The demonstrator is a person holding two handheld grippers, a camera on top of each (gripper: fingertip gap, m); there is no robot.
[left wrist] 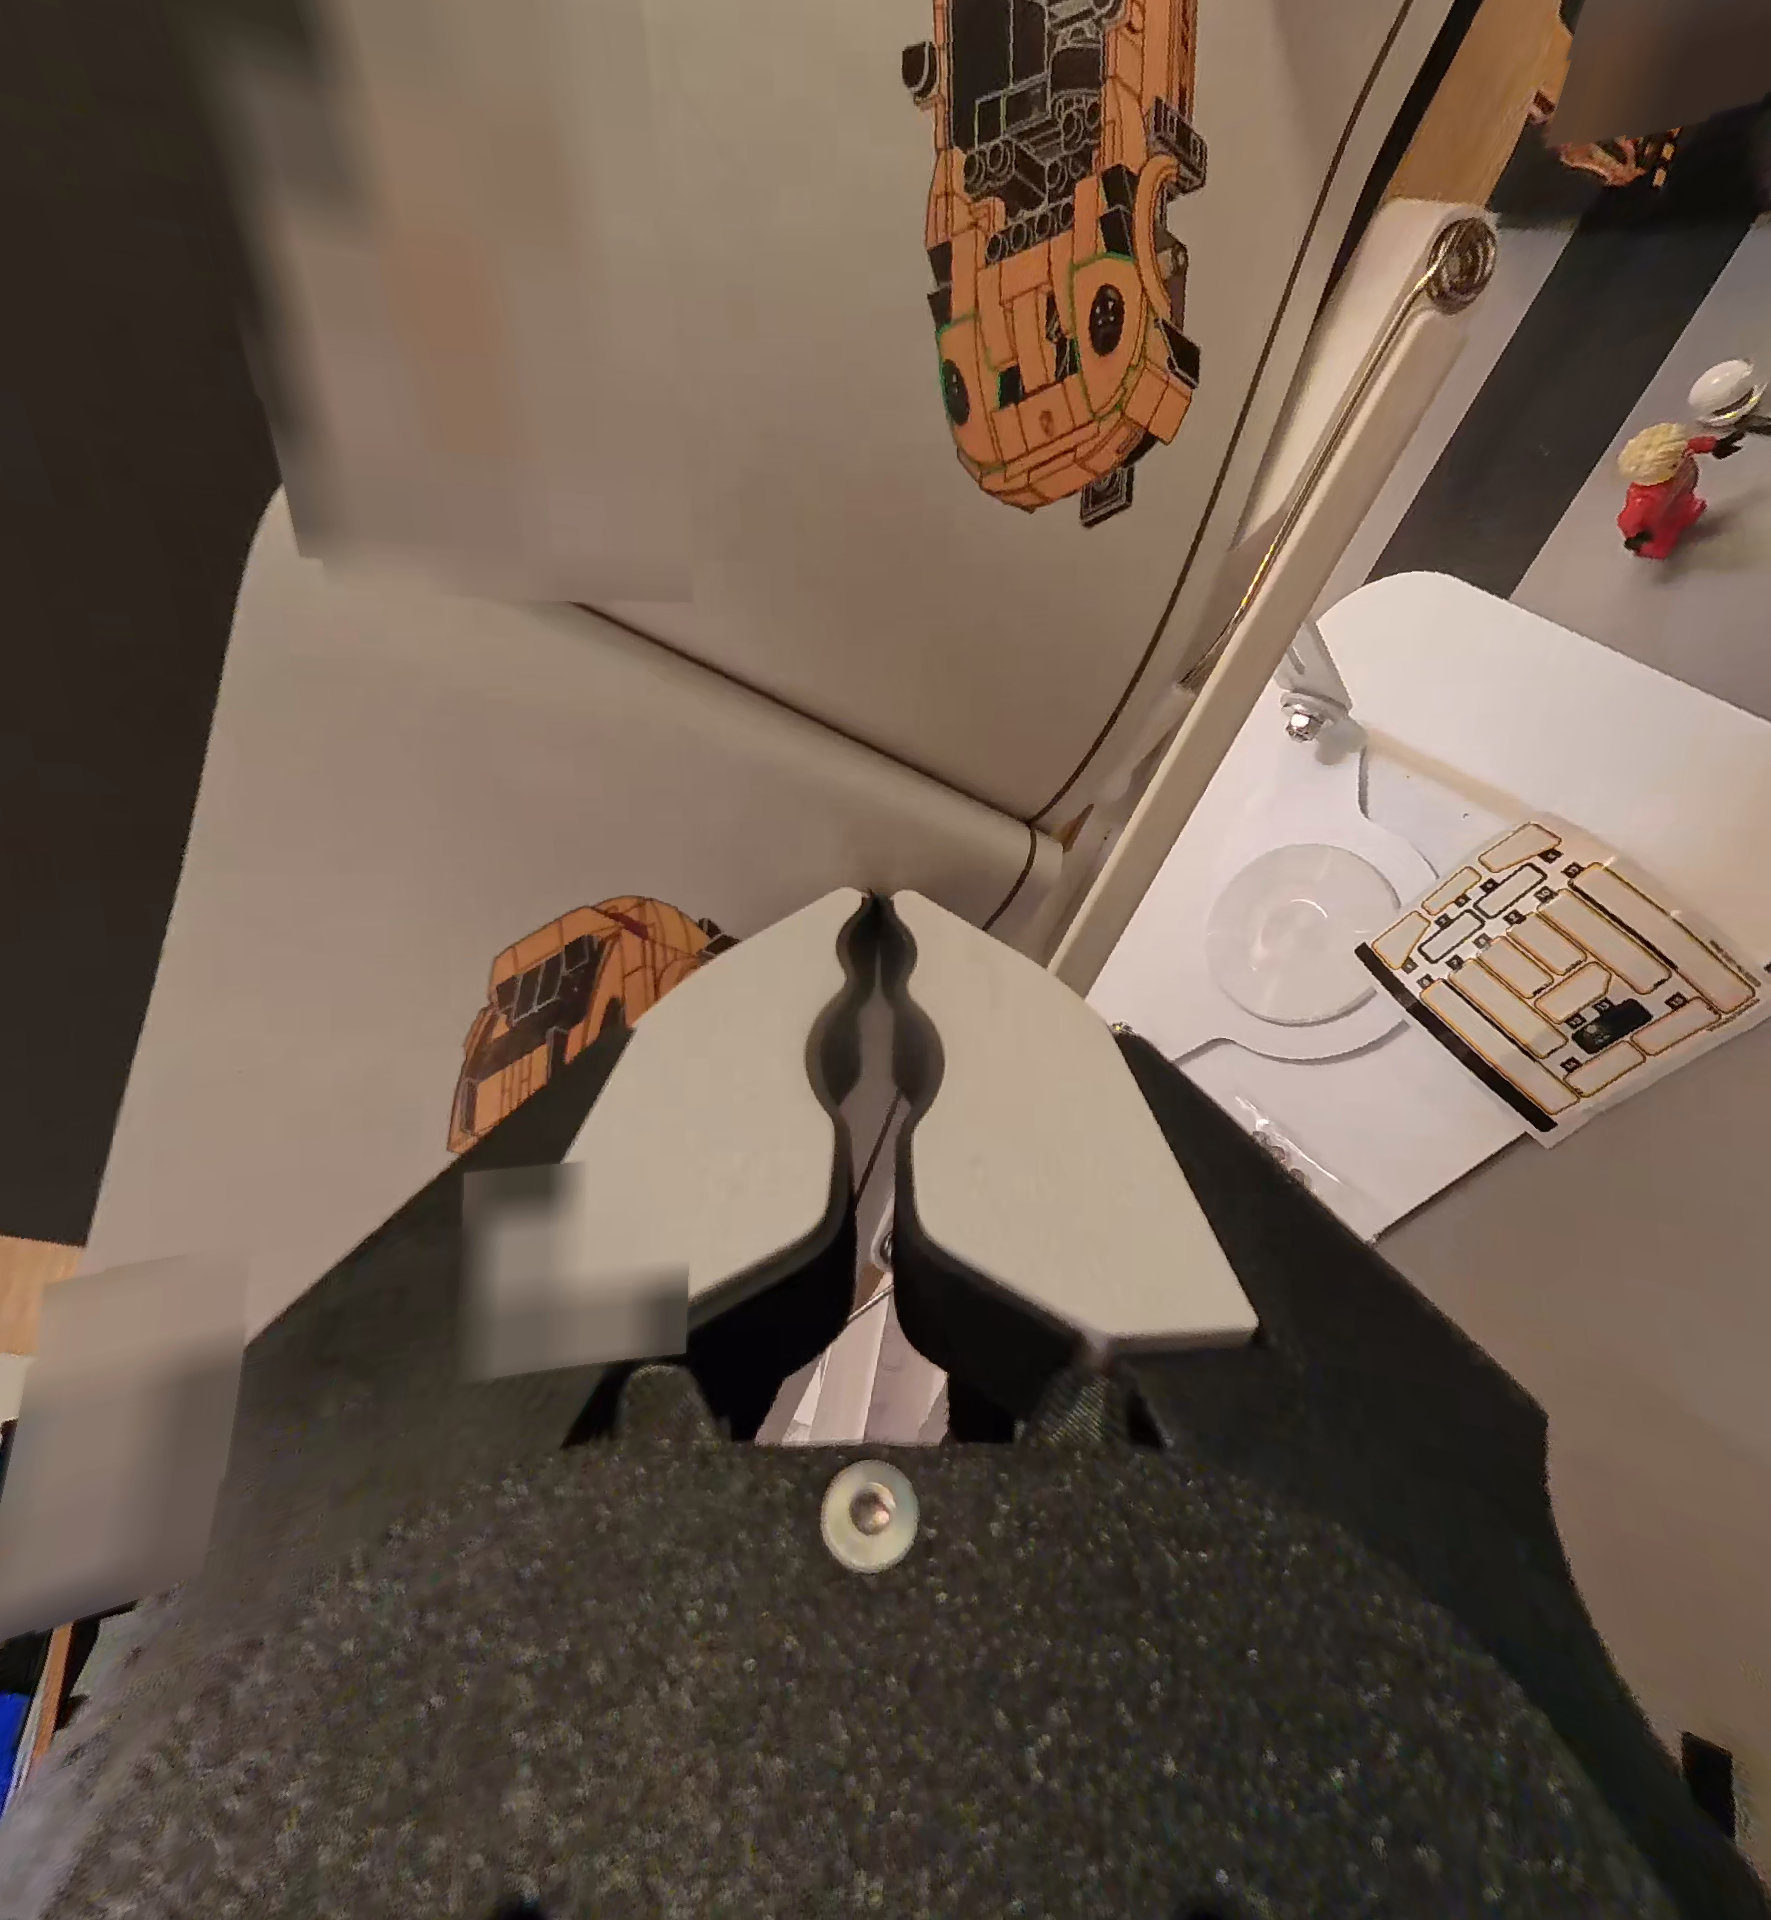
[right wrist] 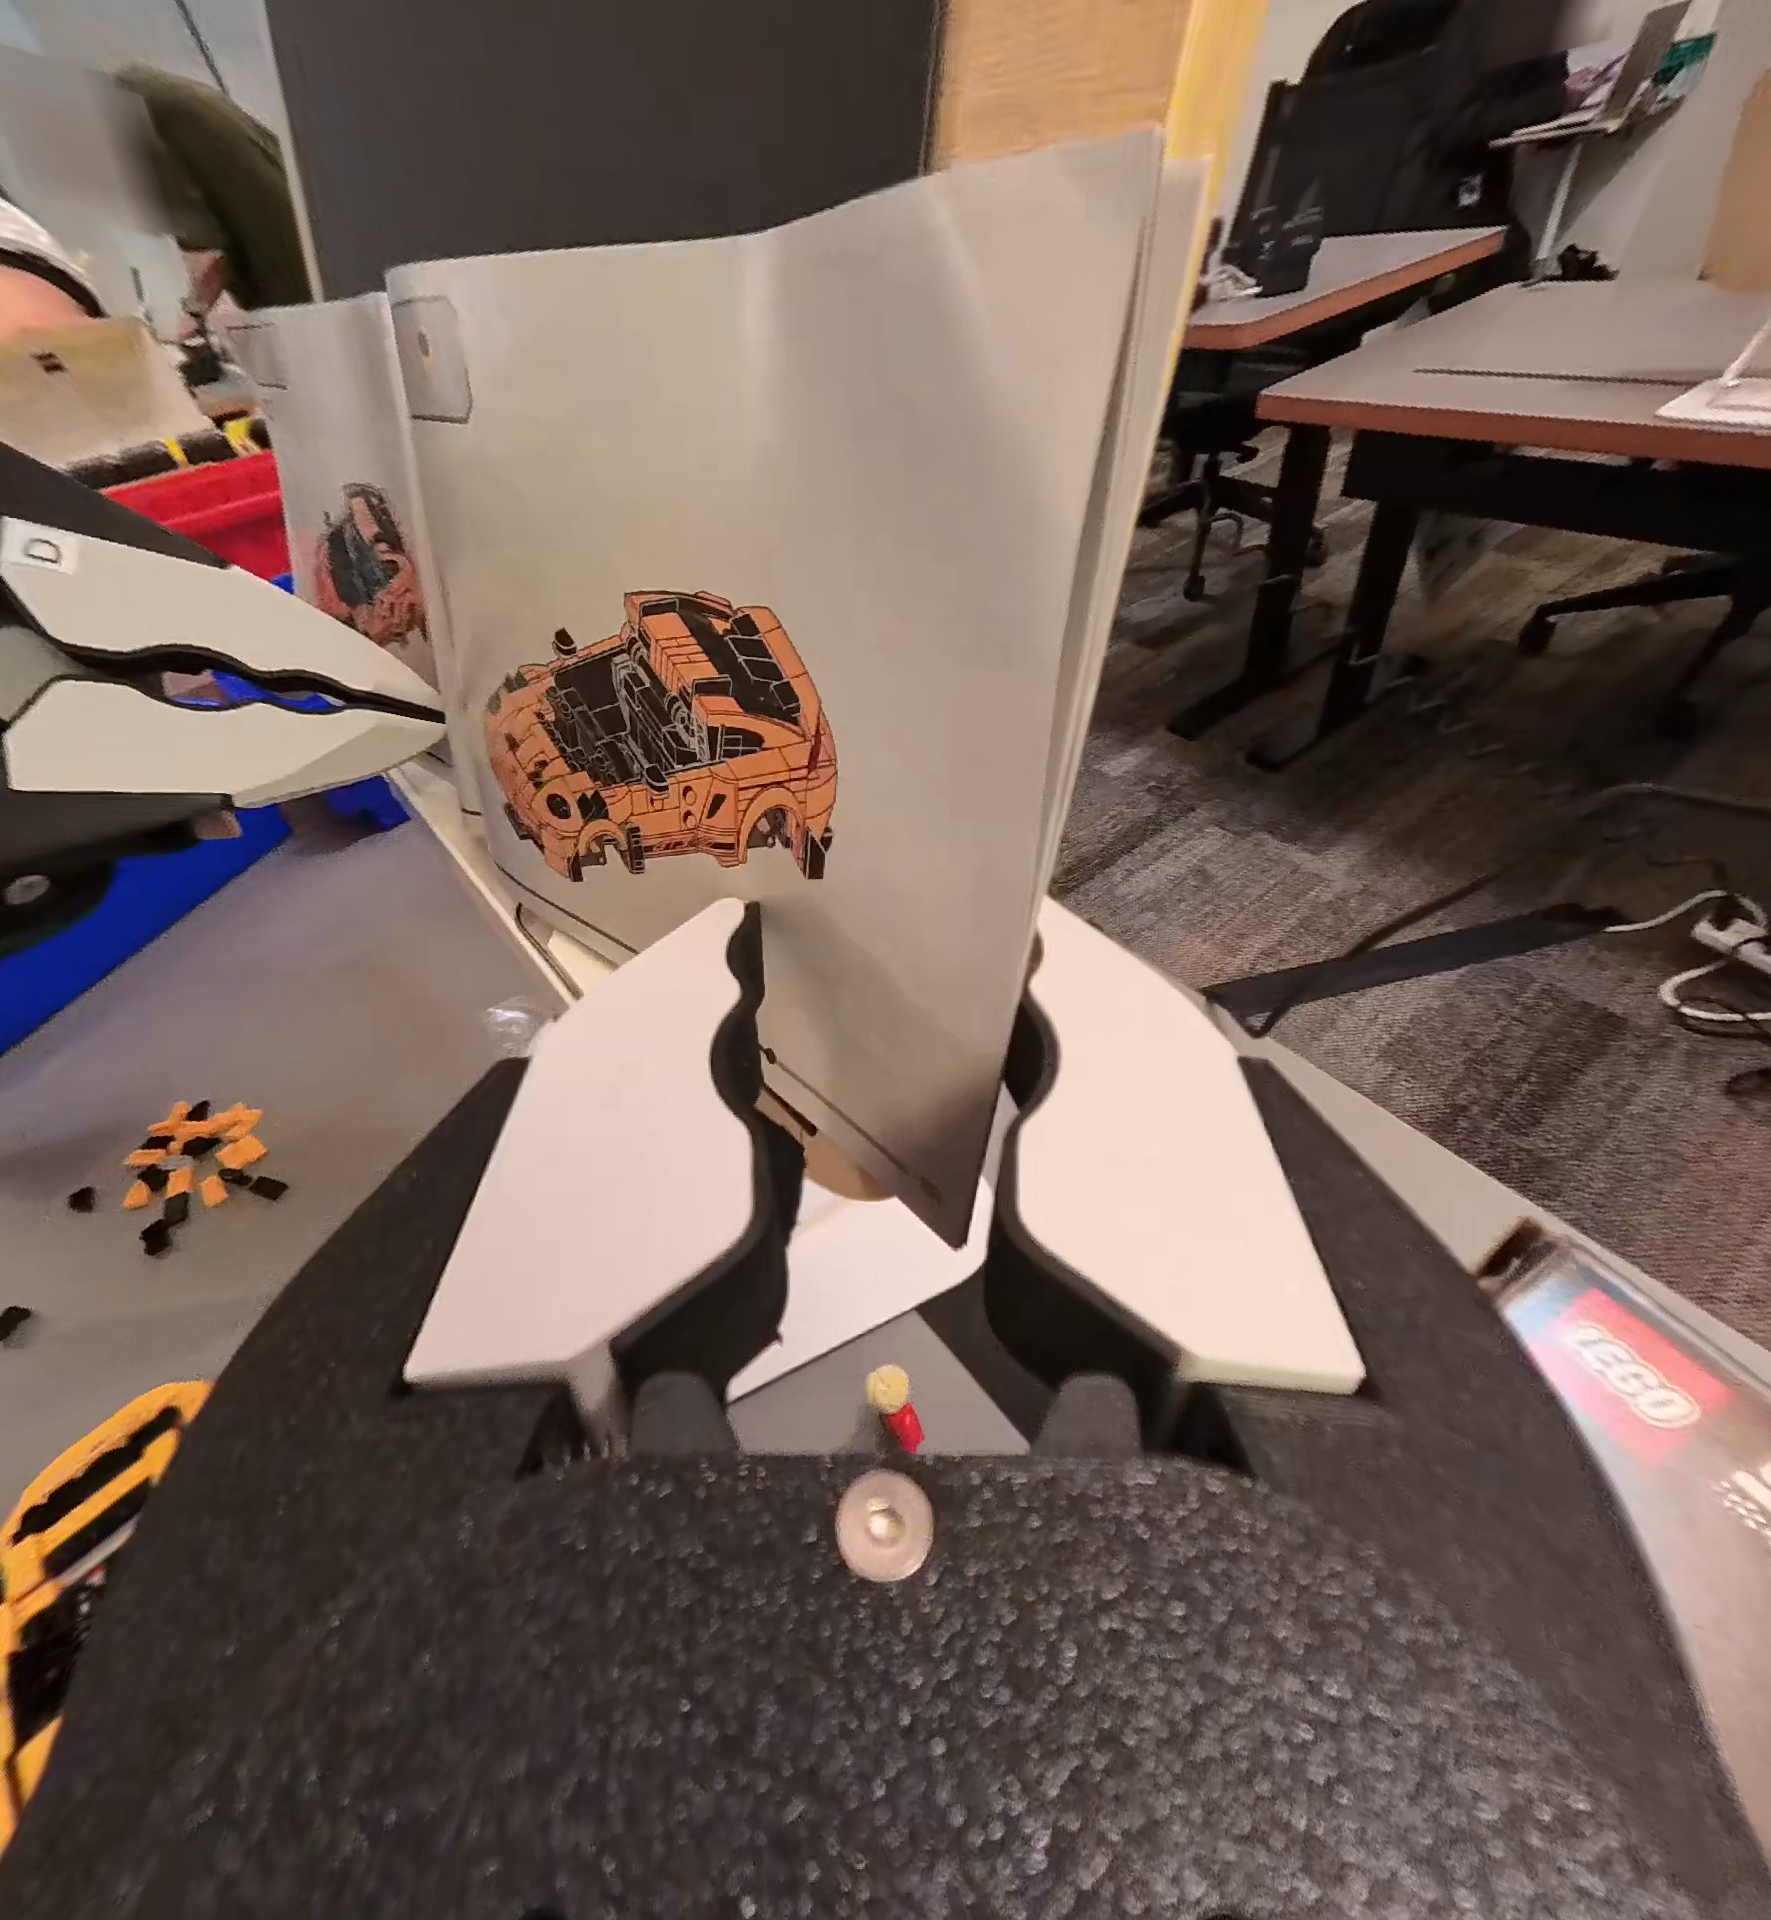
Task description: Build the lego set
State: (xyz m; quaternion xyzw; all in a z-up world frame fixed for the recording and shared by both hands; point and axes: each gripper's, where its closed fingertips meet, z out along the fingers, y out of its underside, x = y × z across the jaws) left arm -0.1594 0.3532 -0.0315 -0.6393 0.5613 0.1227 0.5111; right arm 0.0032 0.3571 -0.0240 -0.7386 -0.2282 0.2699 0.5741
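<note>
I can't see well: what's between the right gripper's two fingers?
A booklet page sits between the right gripper's open fingers, seen in the right wrist view.

L gripper (left wrist: pixel 876 904) pinched on booklet page (left wrist: pixel 590 831).

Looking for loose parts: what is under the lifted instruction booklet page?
In the right wrist view, under the lifted page held upright between the open right claw, only a white stand base and a red minifigure show. The claw body hides the rest.
</note>
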